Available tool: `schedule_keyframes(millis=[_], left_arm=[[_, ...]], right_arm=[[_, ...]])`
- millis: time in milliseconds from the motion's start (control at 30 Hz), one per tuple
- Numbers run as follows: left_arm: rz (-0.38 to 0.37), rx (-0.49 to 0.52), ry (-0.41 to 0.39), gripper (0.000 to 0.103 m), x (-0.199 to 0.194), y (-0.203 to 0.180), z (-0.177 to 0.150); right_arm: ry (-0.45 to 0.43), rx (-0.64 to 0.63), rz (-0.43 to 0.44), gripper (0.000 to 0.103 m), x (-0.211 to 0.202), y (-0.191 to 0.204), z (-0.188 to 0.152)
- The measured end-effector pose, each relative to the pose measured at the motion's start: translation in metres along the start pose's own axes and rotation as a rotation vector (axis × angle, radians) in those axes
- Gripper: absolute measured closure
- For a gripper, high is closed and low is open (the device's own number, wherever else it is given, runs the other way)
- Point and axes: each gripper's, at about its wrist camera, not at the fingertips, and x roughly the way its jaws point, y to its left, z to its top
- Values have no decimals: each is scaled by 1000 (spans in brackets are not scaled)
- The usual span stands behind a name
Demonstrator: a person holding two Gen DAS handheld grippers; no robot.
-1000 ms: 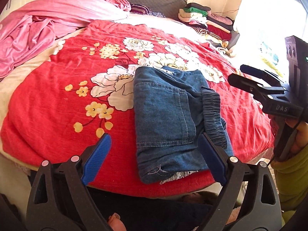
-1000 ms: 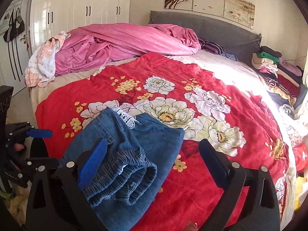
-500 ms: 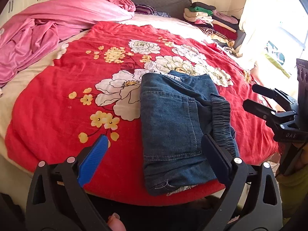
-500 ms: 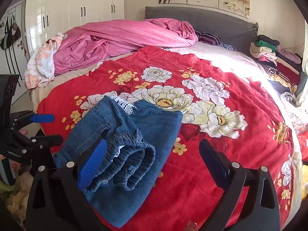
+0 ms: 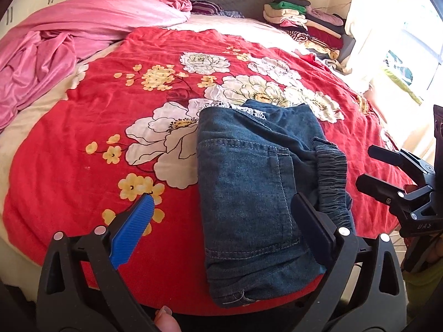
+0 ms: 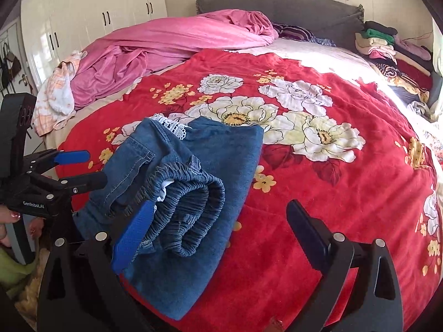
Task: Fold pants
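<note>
Folded blue denim pants (image 5: 249, 193) lie near the front edge of the bed, their gathered elastic waistband (image 5: 332, 177) bunched along the right side and white lace trim at the far end. My left gripper (image 5: 221, 202) hovers over them, open, its blue pad left of the cloth and its black pad over the waistband side. In the right wrist view the pants (image 6: 221, 160) lie at lower left with the waistband (image 6: 191, 215) rolled up. My right gripper (image 6: 220, 207) is open above it and holds nothing. Each gripper also shows from the side: the right gripper (image 5: 365, 164) and the left gripper (image 6: 92, 166).
A red floral blanket (image 5: 110, 144) covers the bed. A crumpled pink duvet (image 5: 69, 41) lies at the back left. Stacked folded clothes (image 5: 304, 19) sit at the back right by the grey headboard (image 6: 277, 8). White wardrobes (image 6: 83, 22) stand left, with a bright window (image 5: 415, 41) to the right.
Both grippers have drifted over the bed's near edge while the pants lie still. The left jaws stand a little wider. The right gripper has sunk and rolled slightly.
</note>
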Motion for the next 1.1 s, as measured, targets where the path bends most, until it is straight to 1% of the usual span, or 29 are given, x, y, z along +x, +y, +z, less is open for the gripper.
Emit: schedule_keyframes(millis=[167, 333, 500, 633, 767, 900, 1100], left_arm=[[0, 6, 19, 10, 11, 1, 2], [1, 4, 37, 10, 22, 4, 3], [-9, -5, 51, 10, 31, 9, 2], [-16, -6, 57, 10, 36, 11, 2], [-25, -6, 60, 10, 40, 12, 2], [-34, -4, 63, 10, 43, 14, 3], [-57, -9, 67, 10, 47, 15, 4]], right_arm=[[9, 44, 33, 7, 5, -3, -2], [31, 36, 41, 7, 13, 2, -2], [59, 65, 60, 7, 25, 1, -4], [81, 86, 93, 7, 34, -2, -6], [97, 128, 145, 7, 43, -7, -9], [99, 149, 180, 7, 46, -10, -10], [91, 144, 205, 6, 53, -10, -10]])
